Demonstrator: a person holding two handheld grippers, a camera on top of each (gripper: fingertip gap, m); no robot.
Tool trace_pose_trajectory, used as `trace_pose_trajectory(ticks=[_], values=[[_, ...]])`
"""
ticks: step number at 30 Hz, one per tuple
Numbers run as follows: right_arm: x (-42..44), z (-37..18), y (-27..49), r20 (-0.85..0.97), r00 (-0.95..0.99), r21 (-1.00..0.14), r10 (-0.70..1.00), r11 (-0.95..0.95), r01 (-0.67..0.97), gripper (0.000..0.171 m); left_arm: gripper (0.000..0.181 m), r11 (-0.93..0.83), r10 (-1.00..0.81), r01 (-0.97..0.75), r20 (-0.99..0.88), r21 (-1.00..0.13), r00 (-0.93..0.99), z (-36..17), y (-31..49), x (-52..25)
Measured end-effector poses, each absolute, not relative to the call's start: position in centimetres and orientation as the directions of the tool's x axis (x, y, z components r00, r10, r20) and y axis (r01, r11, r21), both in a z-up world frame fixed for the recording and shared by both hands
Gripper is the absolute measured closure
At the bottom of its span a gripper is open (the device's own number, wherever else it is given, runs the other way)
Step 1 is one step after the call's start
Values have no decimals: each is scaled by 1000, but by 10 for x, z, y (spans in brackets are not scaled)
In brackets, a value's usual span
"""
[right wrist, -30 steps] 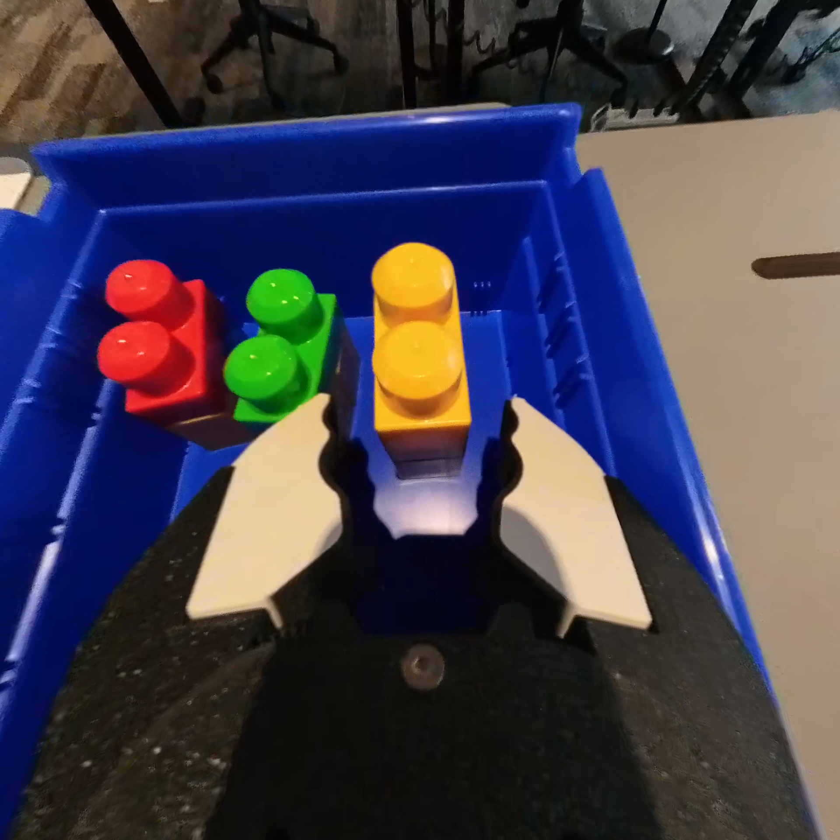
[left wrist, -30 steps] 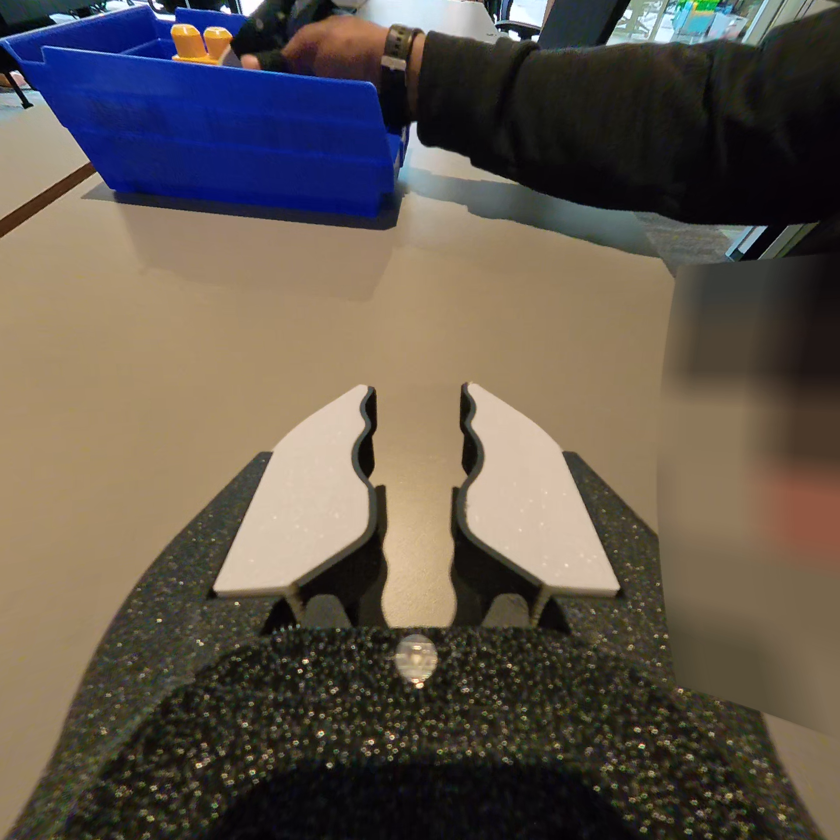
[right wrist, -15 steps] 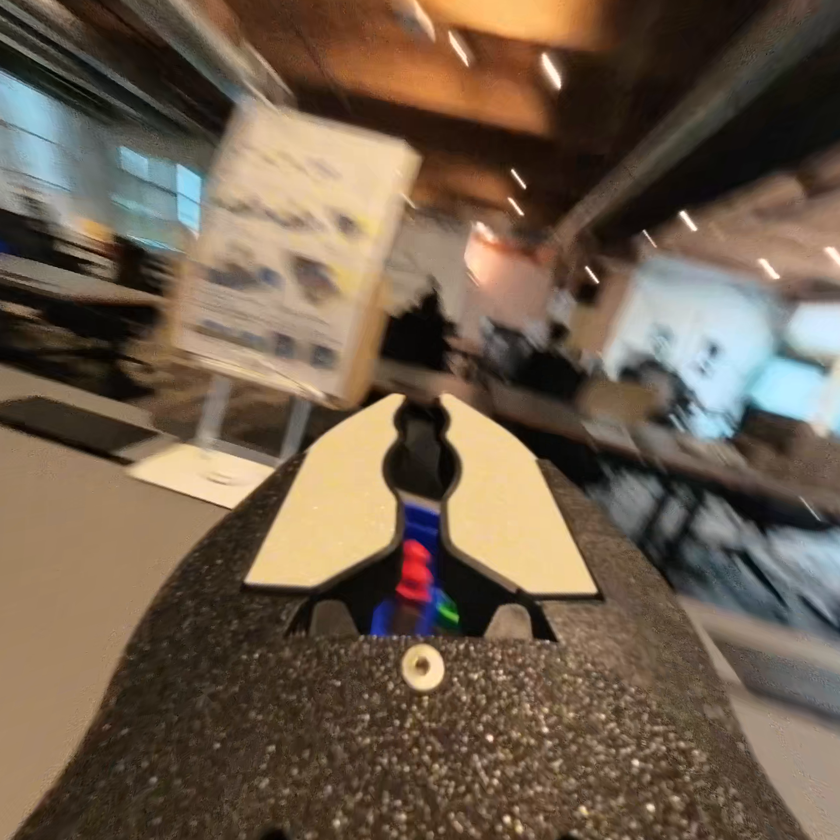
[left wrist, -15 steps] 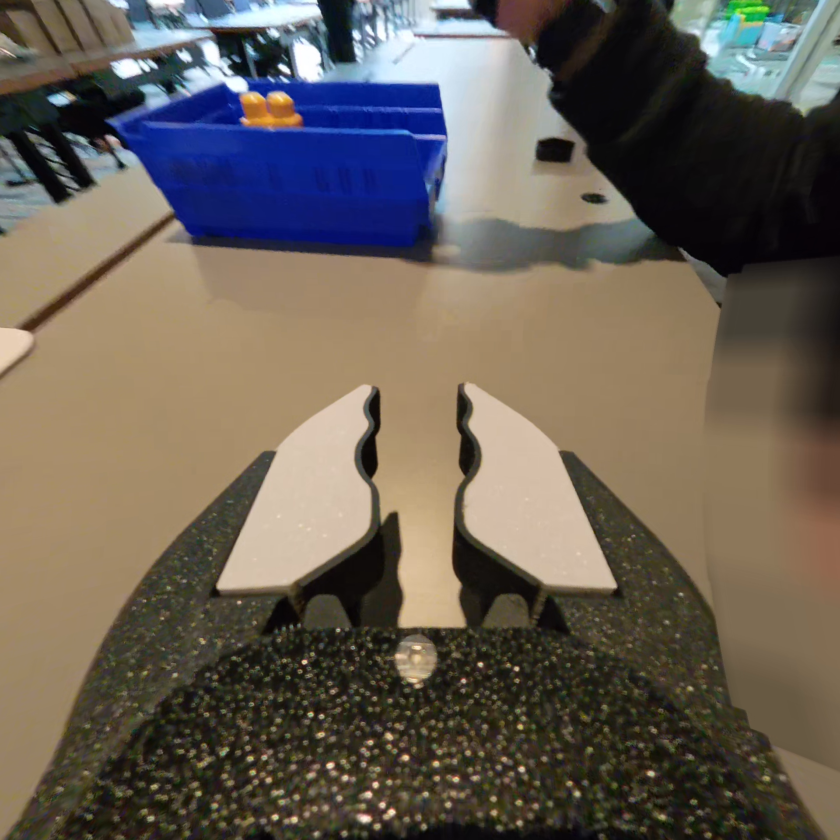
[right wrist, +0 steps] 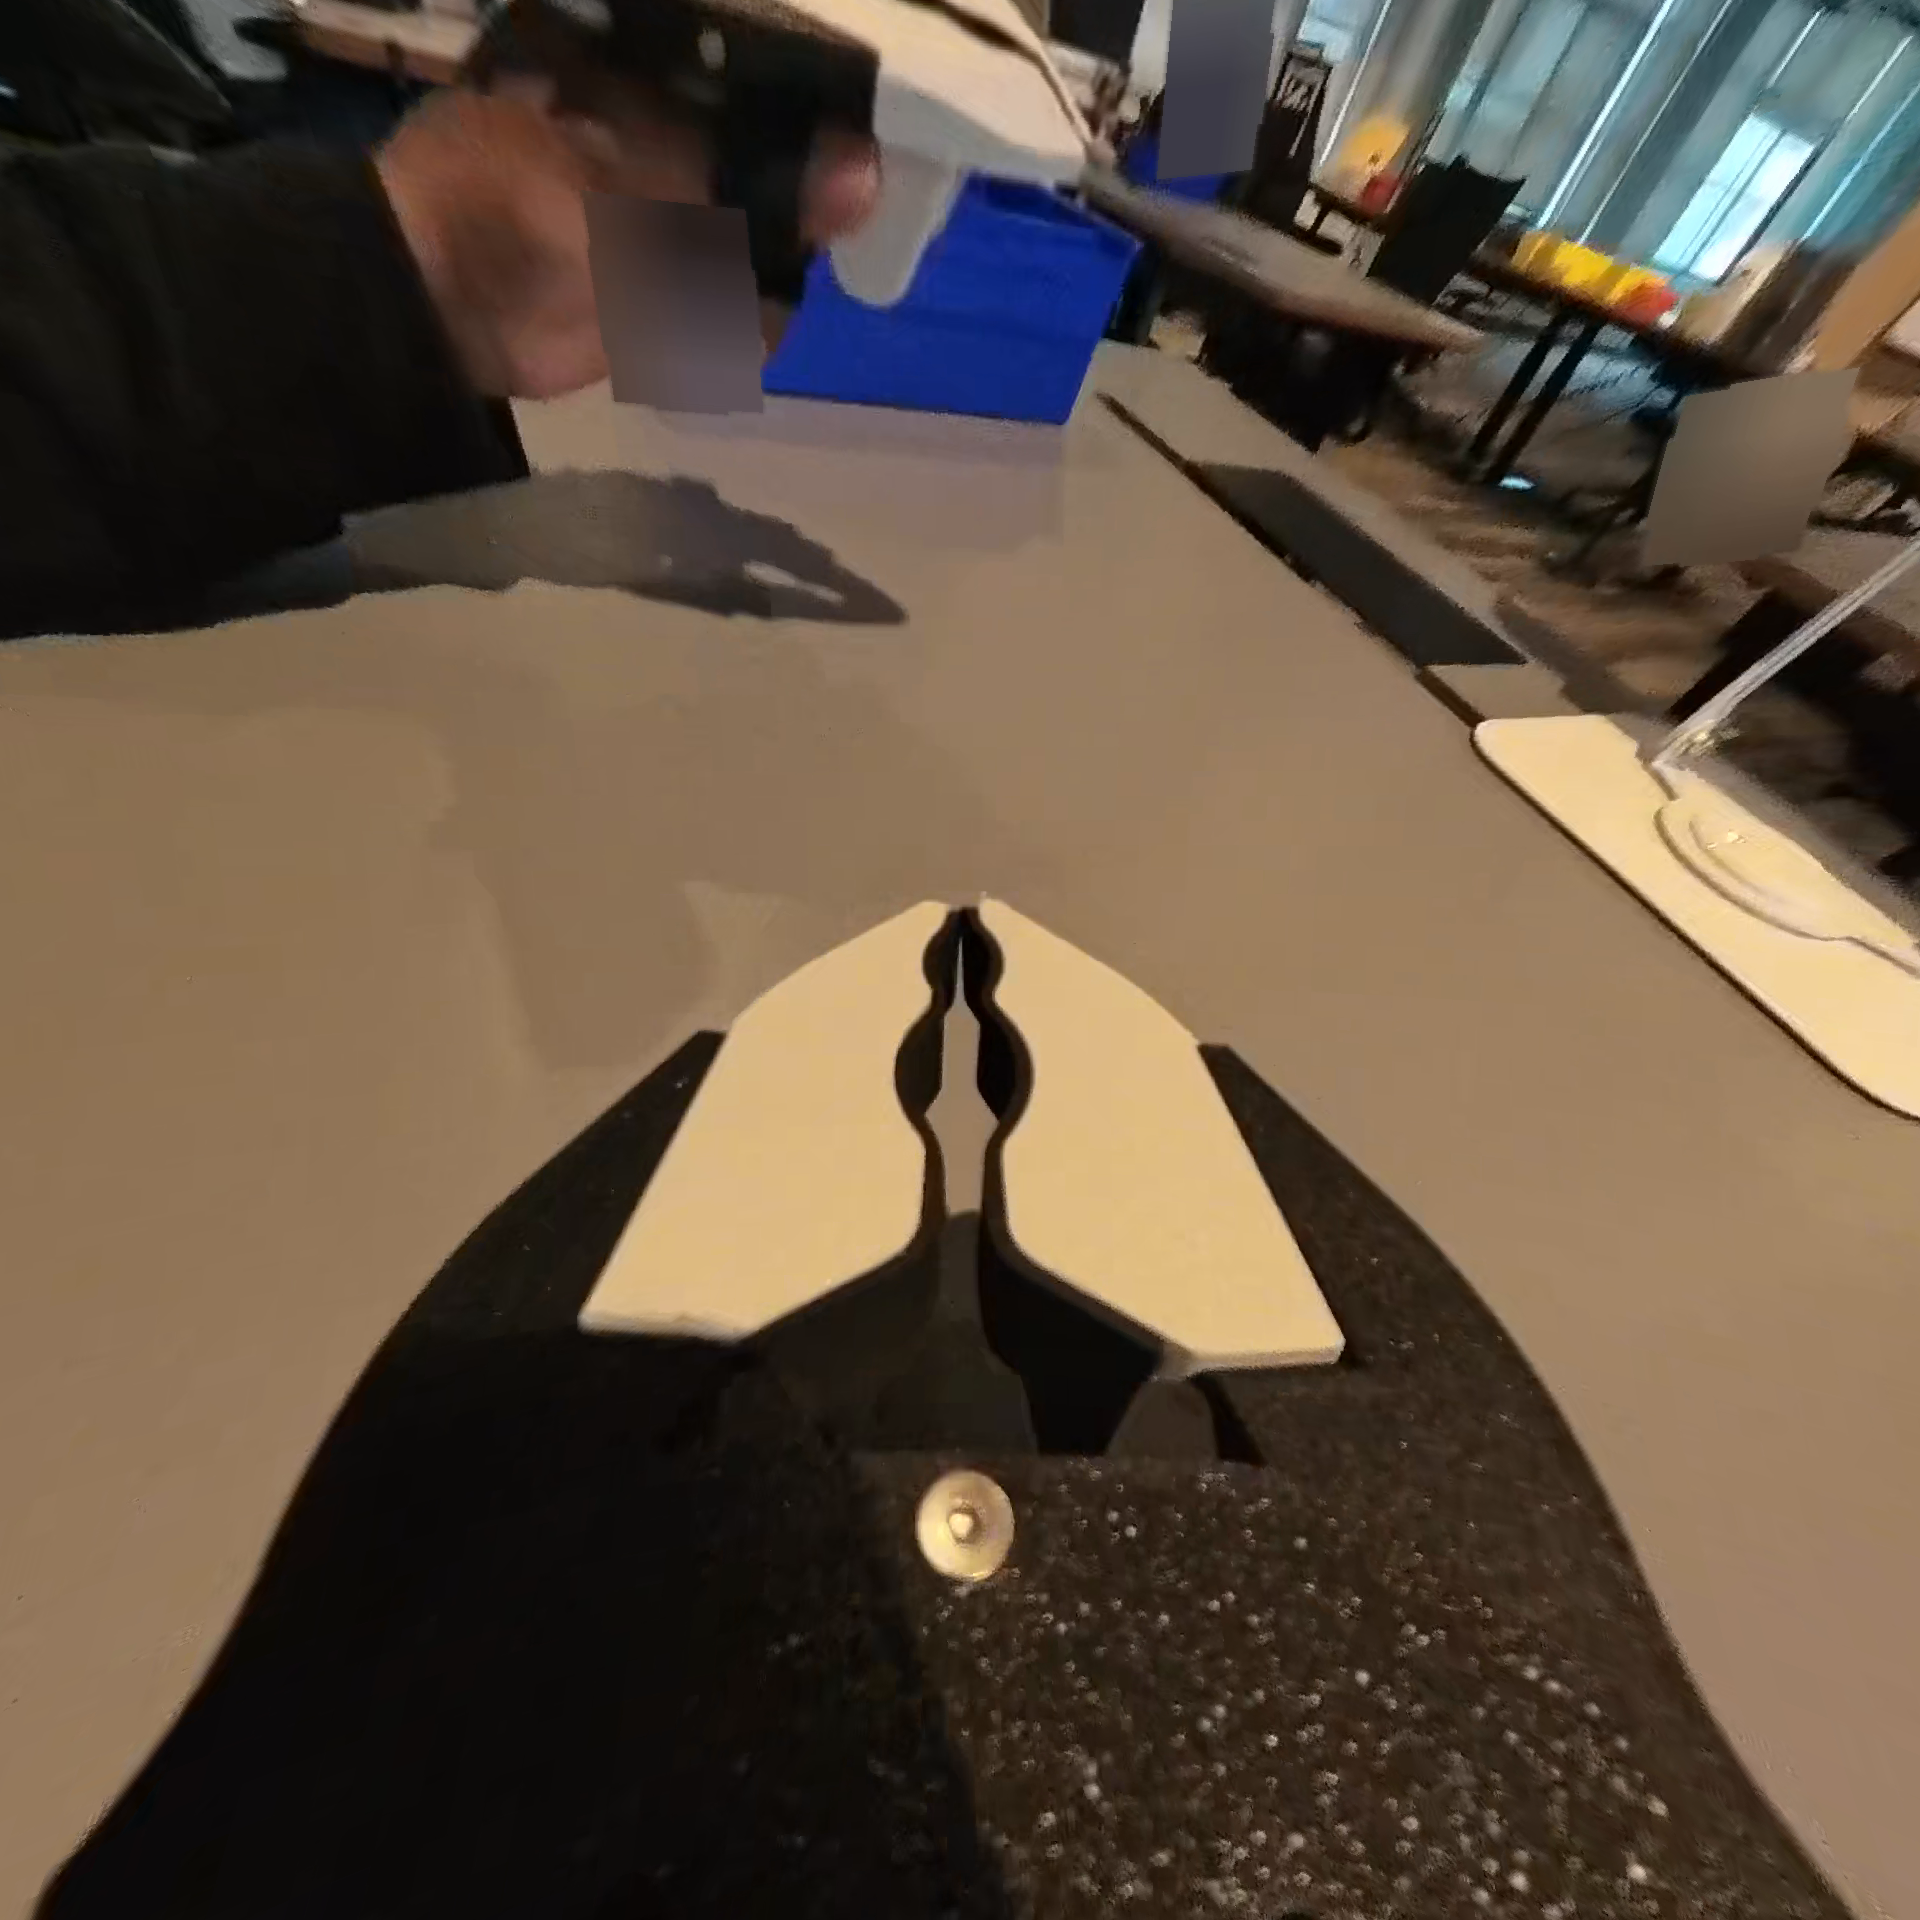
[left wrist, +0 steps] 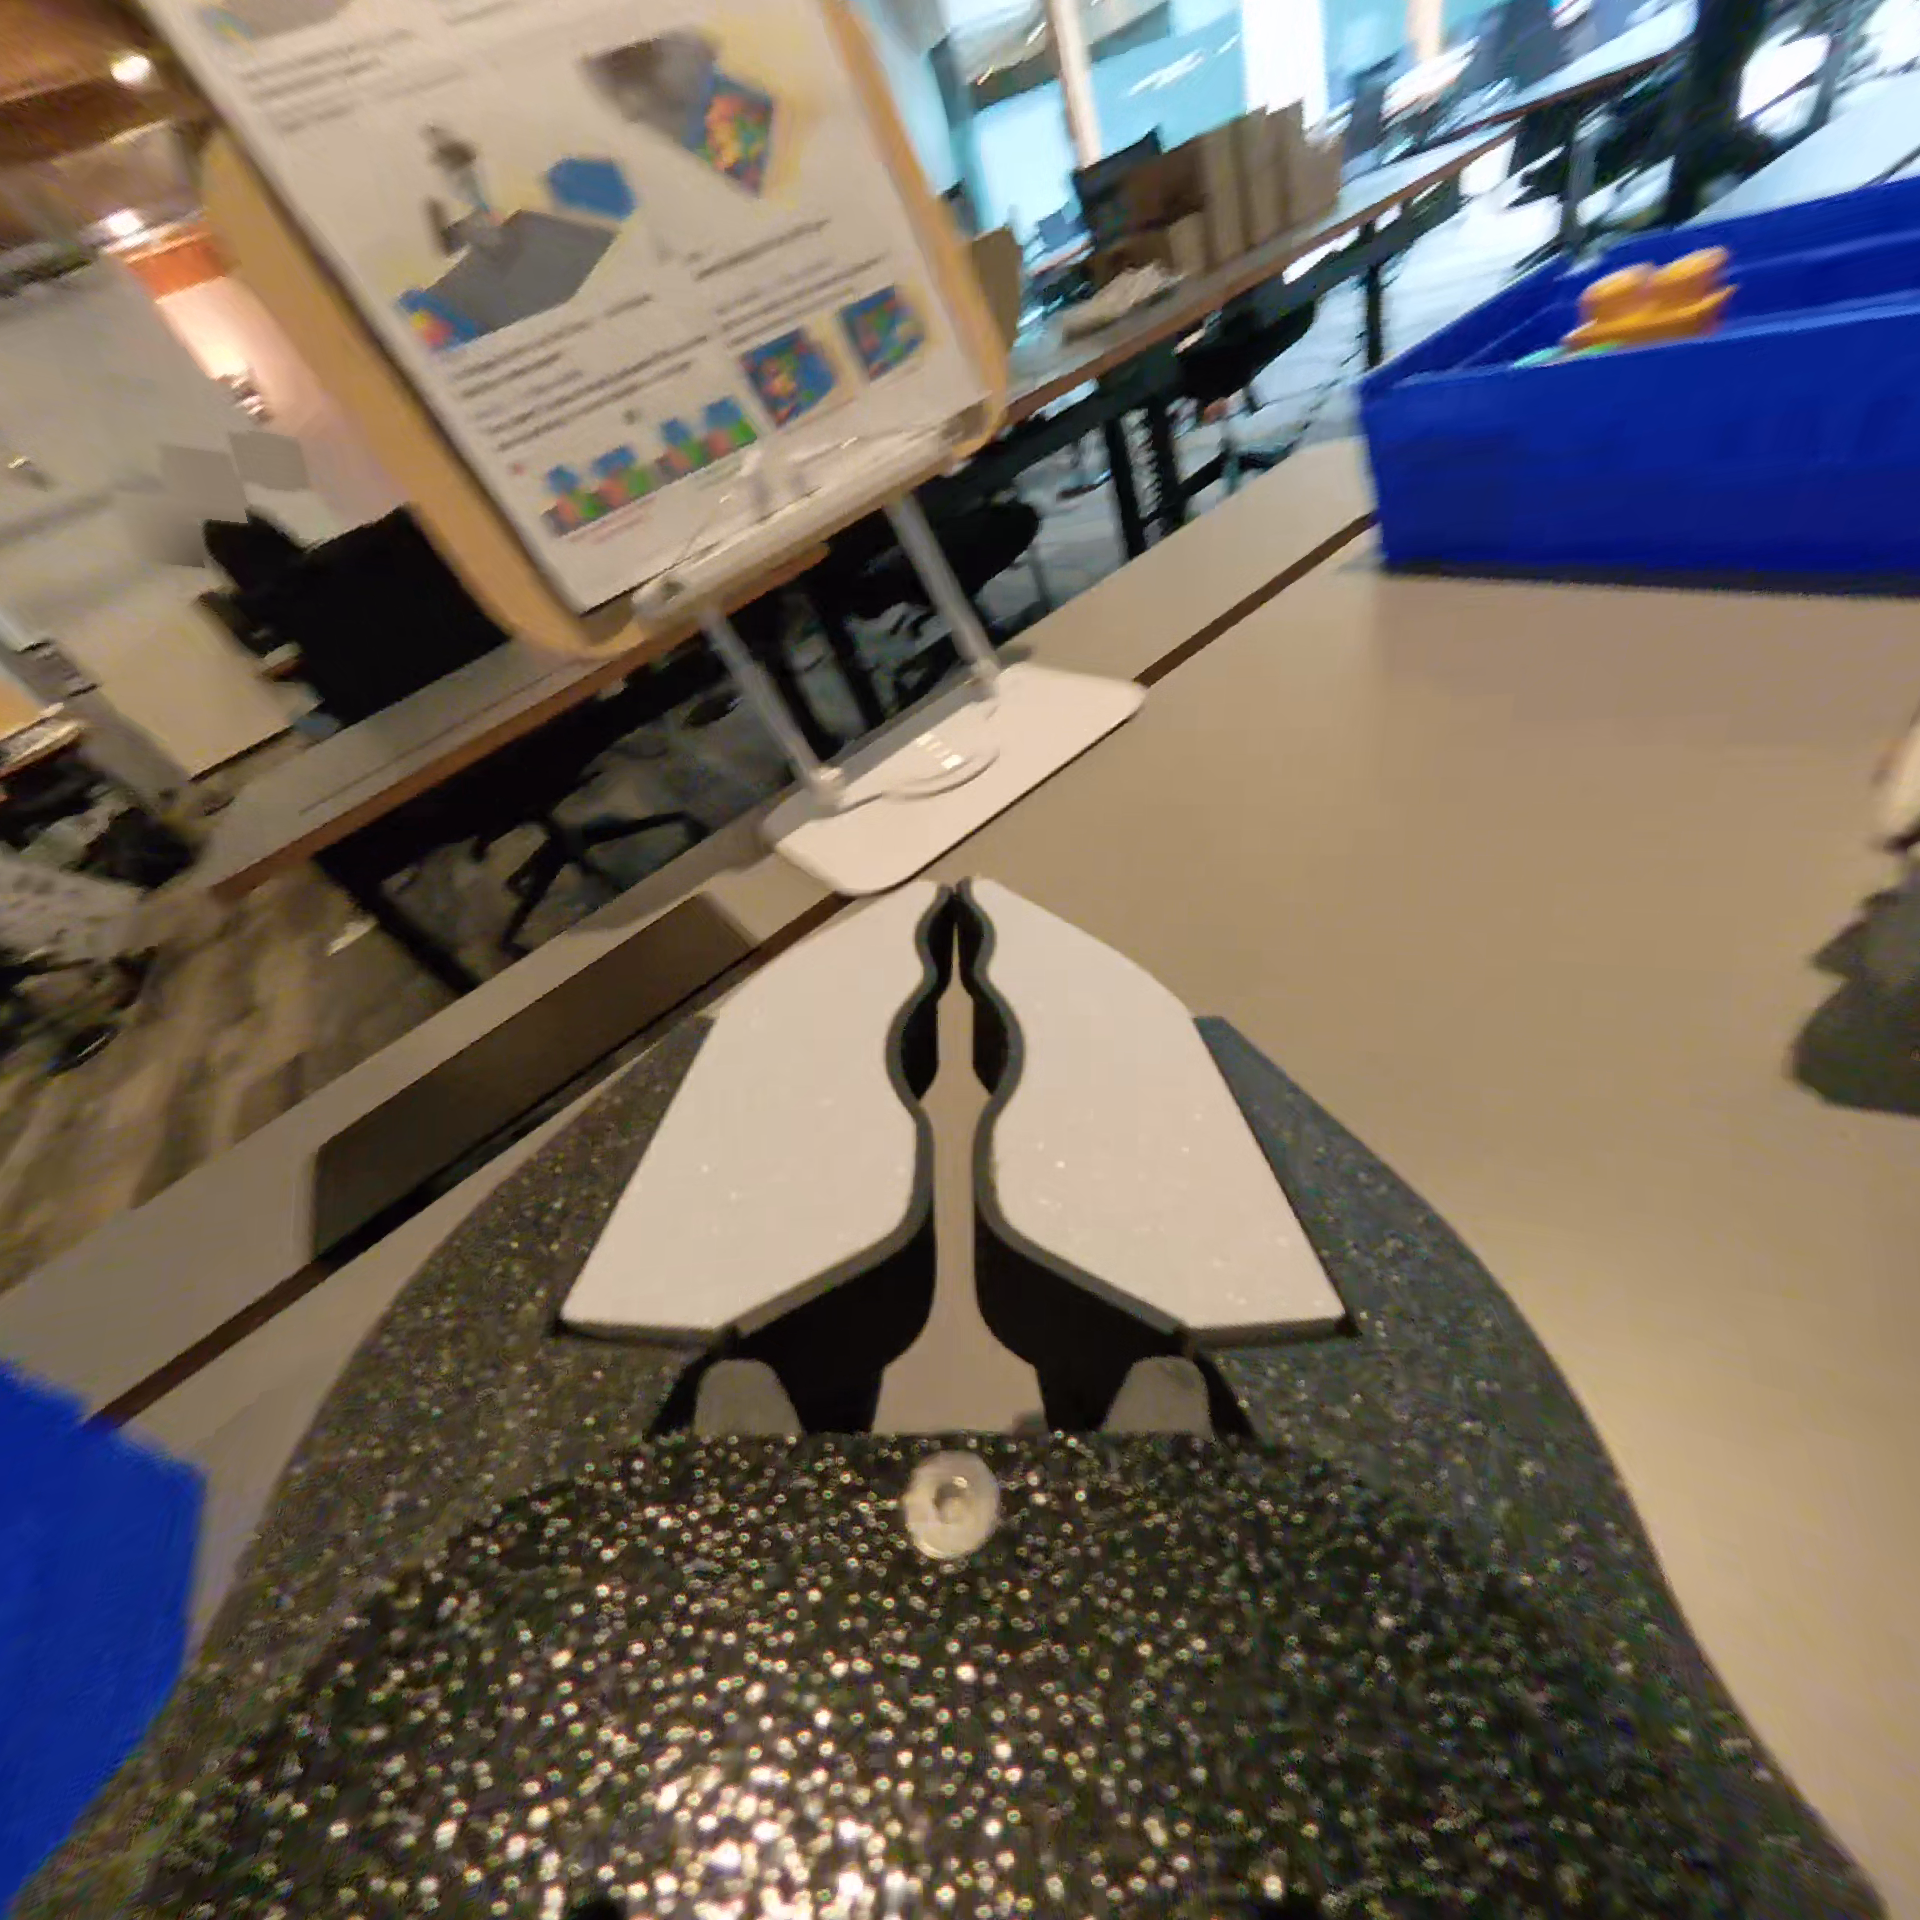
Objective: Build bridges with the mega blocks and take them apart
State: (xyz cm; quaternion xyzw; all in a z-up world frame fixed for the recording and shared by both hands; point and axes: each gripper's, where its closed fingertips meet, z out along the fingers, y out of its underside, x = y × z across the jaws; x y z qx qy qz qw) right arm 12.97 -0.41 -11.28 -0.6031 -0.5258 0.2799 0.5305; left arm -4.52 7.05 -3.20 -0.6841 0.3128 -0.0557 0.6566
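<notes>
A yellow mega block [left wrist: 1652,296] stands in a blue bin [left wrist: 1662,457] at the far right of the left wrist view, blurred. My left gripper [left wrist: 956,920] is shut and empty above the grey table, pointing at a sign stand. My right gripper [right wrist: 964,914] is shut and empty, low over the bare table [right wrist: 727,779]. In the right wrist view a hand in a dark sleeve [right wrist: 208,364] holds the other gripper, whose white fingers [right wrist: 894,239] show in front of a blue bin [right wrist: 966,312]. No blocks show in that view.
A poster board [left wrist: 582,291] on clear legs stands on a white base [left wrist: 956,769] at the table's far edge; the base also shows in the right wrist view [right wrist: 1714,894]. A blue object [left wrist: 73,1558] sits at lower left. A black slot [right wrist: 1351,561] runs along the table. About 20 centimetres separates my left fingertips from my right.
My left gripper went from open to shut and swung left, away from the bin toward the sign. My right gripper came out of the bin, shut, and now points across the table.
</notes>
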Motion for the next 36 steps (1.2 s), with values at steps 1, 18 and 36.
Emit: trace_pose_trajectory(ticks=[1,18,36], values=[[130,-113,-3,205,292,-936,934,101,337,171,179,39,-457,-372,-348,-927,819,-30,73,-61],[116,-139,-18,420,185,-811,889,275,516,171,137,-661,-46,44,99,-749,994,-65,78,-374],[117,-143,-10,448,227,-786,865,260,561,171,172,-806,-102,-36,78,-591,992,-150,150,-394]])
